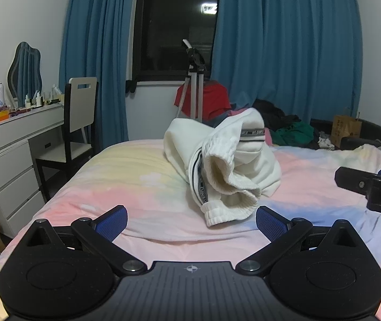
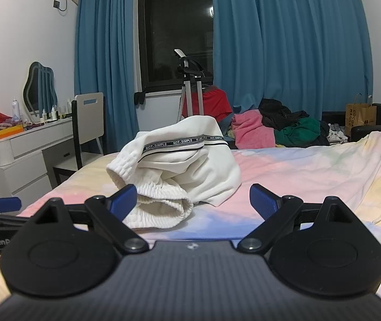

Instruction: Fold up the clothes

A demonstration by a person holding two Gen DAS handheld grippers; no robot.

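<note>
A white garment (image 1: 227,165) with a black lettered stripe and ribbed cuffs lies bundled on the pastel bedsheet (image 1: 126,176), just beyond my left gripper (image 1: 191,222), which is open and holds nothing. In the right wrist view the same white garment (image 2: 179,165) sits ahead and left of centre. My right gripper (image 2: 193,200) is open too, its left blue pad (image 2: 124,200) close beside the ribbed cuff. The right gripper's body shows at the right edge of the left wrist view (image 1: 372,187), and the left gripper (image 2: 0,206) at the left edge of the right wrist view.
A heap of pink, green, black and red clothes (image 2: 278,128) lies past the bed's far end, by blue curtains (image 2: 284,40). A white dresser (image 1: 11,155) with a mirror, bottles and a chair (image 1: 80,123) stands left. A tripod stand (image 1: 195,88) and a paper bag (image 2: 360,117) are behind.
</note>
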